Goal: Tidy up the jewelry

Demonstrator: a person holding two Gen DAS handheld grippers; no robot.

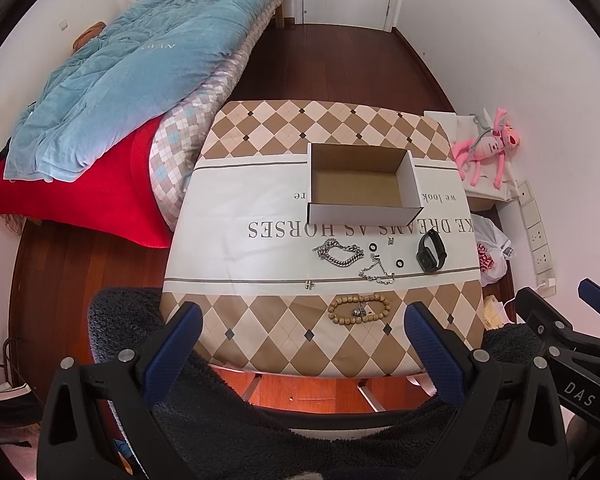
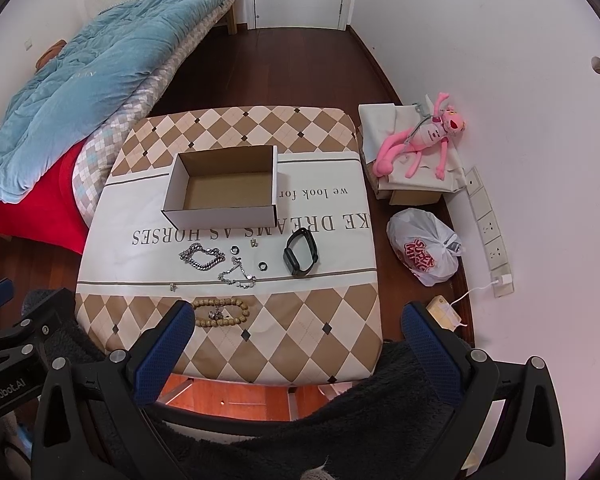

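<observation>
Your left gripper point(image 1: 304, 322) and right gripper point(image 2: 298, 322) both gape wide, holding nothing, near the bead bracelet point(image 1: 359, 309) before the cardboard box point(image 1: 362, 182)

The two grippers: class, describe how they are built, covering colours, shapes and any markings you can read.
Each is a black plastic frame with triangular cut-outs and silver round bolts. The left gripper and right gripper each carry two flat fingers faced with blue textured pads. Seen from the other camera, white lettering reads "DAS" on the right one and "GenRobot.AI" on the left. No cables show.
</observation>
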